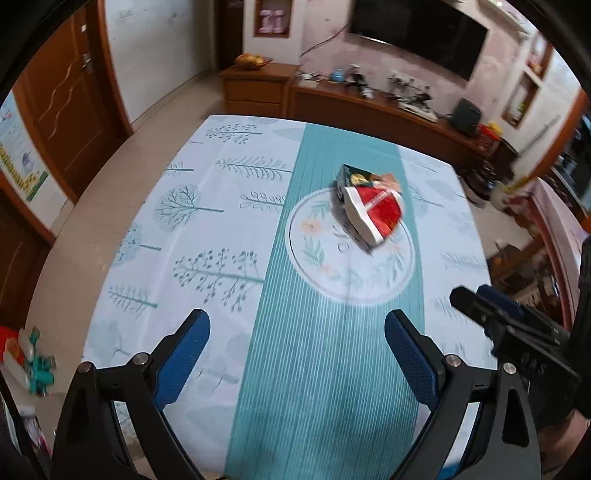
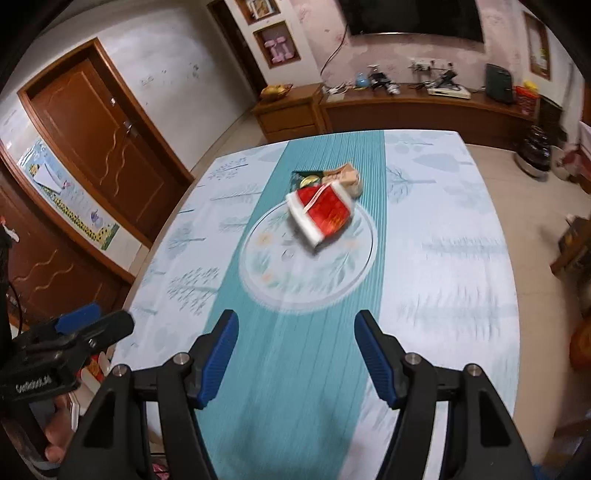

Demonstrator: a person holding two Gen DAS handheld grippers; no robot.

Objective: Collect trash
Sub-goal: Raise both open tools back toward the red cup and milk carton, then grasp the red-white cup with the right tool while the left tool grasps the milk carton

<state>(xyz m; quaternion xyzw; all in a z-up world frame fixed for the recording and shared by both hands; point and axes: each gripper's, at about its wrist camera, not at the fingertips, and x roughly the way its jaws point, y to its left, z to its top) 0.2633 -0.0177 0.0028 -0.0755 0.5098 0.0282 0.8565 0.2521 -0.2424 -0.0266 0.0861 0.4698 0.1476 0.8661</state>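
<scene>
Both tongs (image 1: 297, 334) (image 2: 291, 334) agape (nothing held)

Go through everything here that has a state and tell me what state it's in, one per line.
Left gripper: open, empty.
Right gripper: open, empty.
Red wrapper: crumpled, lying on the tablecloth, untouched.
Dark green packet: flat, partly under the red wrapper.
Brown door: closed.
TV: off.

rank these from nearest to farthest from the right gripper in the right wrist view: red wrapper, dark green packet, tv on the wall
1. Red wrapper, on the table's round printed motif, straight ahead of the right gripper.
2. Dark green packet, just behind the red wrapper on the teal stripe.
3. TV, on the far wall above the wooden cabinet.
</scene>
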